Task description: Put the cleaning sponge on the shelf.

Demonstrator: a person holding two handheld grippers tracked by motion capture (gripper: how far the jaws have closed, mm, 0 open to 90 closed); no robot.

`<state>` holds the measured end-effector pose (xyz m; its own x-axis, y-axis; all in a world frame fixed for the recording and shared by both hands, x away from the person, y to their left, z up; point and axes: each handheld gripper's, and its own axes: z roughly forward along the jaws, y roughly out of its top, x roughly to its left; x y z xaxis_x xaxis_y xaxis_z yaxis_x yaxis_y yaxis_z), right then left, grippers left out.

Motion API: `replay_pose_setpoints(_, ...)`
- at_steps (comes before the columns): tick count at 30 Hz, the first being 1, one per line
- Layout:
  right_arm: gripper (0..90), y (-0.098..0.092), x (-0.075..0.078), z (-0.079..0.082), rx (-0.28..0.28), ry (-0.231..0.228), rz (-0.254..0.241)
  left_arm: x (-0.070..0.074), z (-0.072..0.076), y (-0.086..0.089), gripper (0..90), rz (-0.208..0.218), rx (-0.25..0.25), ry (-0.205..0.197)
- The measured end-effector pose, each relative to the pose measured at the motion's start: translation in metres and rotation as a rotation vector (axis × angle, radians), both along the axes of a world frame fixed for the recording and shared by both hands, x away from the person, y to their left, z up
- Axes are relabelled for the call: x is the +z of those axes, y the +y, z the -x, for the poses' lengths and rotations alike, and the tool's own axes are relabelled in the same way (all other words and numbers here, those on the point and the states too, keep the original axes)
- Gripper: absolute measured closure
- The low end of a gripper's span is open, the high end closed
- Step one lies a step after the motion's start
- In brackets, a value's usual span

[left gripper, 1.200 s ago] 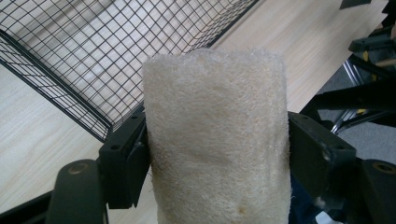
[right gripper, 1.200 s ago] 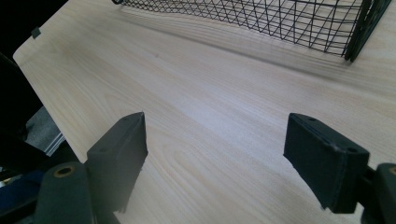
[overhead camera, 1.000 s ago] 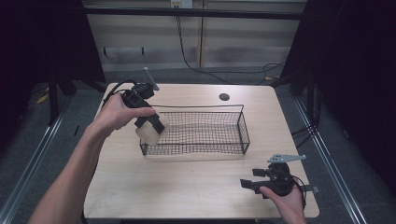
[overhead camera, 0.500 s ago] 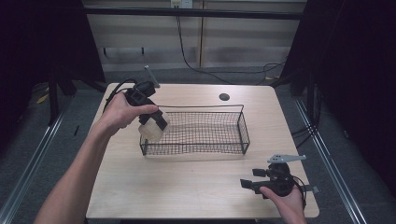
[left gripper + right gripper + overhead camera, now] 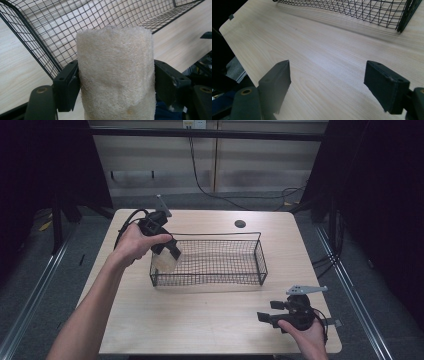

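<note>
A pale, fibrous loofah sponge (image 5: pixel 115 72) is clamped between the jaws of my left gripper (image 5: pixel 167 254), which is shut on it. In the high view the sponge (image 5: pixel 165 261) hangs over the left end of a black wire basket (image 5: pixel 212 279), just inside its rim. The left gripper view looks past the sponge into the basket's mesh (image 5: pixel 45 35). My right gripper (image 5: pixel 265 317) rests low at the table's front right corner, open, with bare wood between its jaws (image 5: pixel 327 72).
The basket's near wall (image 5: pixel 372 15) lies ahead of the right gripper. A round cable hole (image 5: pixel 240 224) sits in the light wooden tabletop (image 5: pixel 200 320) behind the basket. Cables trail on the floor beyond the table's far edge.
My left gripper has carried the sponge a little to the right and forward, from beside the basket's left end to over its rim. The right gripper has stayed put.
</note>
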<state>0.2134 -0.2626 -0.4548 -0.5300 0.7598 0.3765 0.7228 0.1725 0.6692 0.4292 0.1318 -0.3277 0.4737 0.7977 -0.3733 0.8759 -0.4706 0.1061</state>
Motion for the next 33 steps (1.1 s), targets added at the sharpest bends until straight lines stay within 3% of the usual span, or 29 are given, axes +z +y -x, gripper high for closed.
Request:
replay_pose_setpoints(18,21.4,0.0,0.0,0.0,0.003,0.002,0.0,-0.025,-0.009,-0.006,27.6,-0.035,0.103,0.028)
replay_pose_setpoints(33,21.3,0.001,-0.001,0.0,0.011,0.003,0.007,-0.041,-0.014,-0.008,27.6,-0.081,0.173,0.017)
